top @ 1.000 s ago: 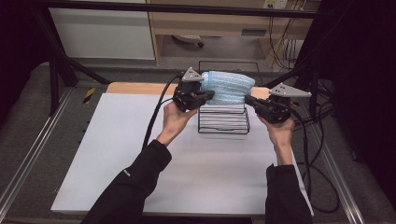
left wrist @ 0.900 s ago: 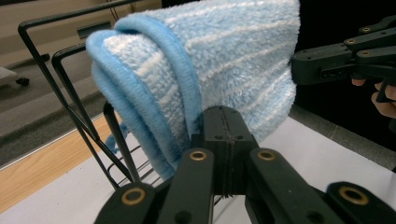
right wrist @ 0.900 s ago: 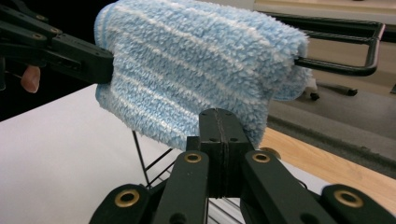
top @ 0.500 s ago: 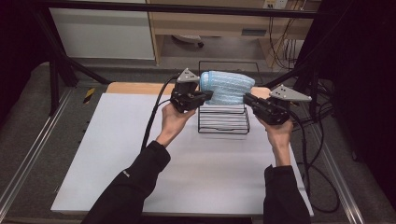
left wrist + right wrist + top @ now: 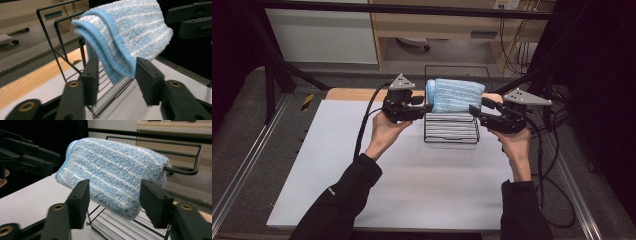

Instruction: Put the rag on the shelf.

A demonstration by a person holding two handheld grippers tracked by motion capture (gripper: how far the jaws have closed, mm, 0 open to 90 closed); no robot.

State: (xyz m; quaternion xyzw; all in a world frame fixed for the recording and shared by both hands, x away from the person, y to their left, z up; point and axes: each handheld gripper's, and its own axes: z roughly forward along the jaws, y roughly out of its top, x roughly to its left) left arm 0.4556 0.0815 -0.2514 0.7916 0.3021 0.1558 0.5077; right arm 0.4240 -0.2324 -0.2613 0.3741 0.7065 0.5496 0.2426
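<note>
**Towel on Rack — Both Grippers Open at the Ends**

We see a folded blue striped towel [image 5: 455,94] draped over the top rail of a black wire rack [image 5: 451,131] that stands on the white table [image 5: 337,165].

Risks, as we judge them:
- The rack is light wire — a sideways pull on the towel could tip or drag it.
- The towel is folded in layers; a jaw closing on the outer layer alone could unfold it rather than lift it.
- Uneven lifting by the two hands could snag the cloth on the rail.

Position: the left gripper [image 5: 116,82] sits at the towel's left end, its jaws spread, with the hanging folded edge between them and not clamped. The right gripper [image 5: 115,202] sits at the opposite end, jaws likewise apart, bracketing the towel's lower edge without pressing it.
</note>
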